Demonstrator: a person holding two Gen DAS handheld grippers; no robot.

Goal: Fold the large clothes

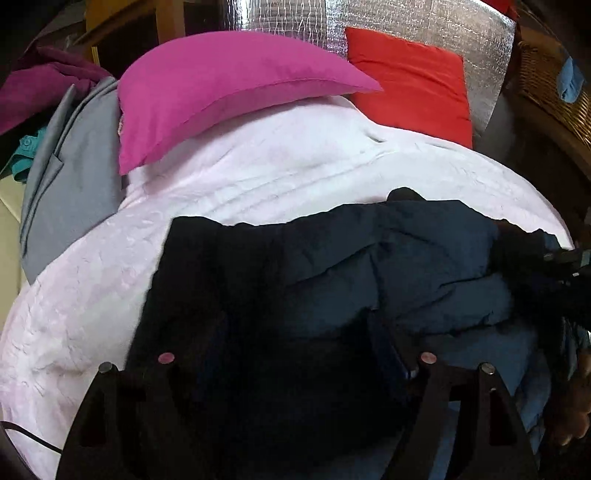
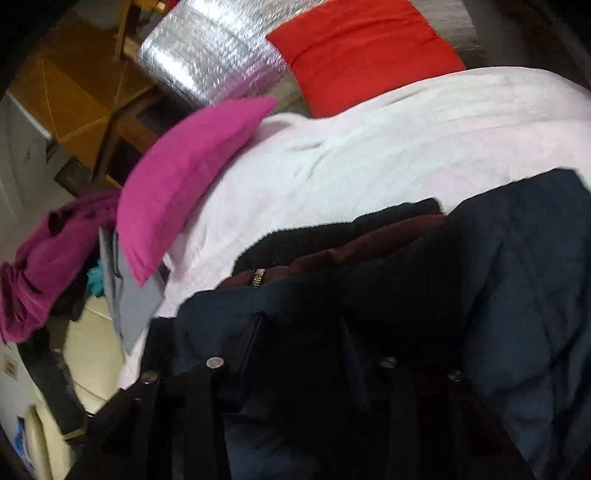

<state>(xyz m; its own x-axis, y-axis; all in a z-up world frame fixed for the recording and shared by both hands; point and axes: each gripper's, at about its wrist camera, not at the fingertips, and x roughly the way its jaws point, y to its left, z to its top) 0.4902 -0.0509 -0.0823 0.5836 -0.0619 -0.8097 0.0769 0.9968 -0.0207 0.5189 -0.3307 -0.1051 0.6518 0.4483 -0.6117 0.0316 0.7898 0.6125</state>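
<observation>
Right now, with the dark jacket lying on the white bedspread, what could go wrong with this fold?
1. The navy jacket looks bulky and rumpled, so a fold may spring open.
2. Its metal zipper could snag.
3. The pink pillow lies close behind, leaving little spreading room.

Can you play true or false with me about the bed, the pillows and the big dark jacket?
1. The pink pillow lies on the white bedspread. True.
2. The red pillow is on top of the pink pillow. False: they lie side by side, with the red one toward the silver foil panel.
3. The navy jacket lies on the white bedspread. True.
4. The jacket is green. False: it is dark navy, with a dark red lining showing near the zipper.
5. A grey garment lies beside the pink pillow at the edge of the bed. True.
</observation>
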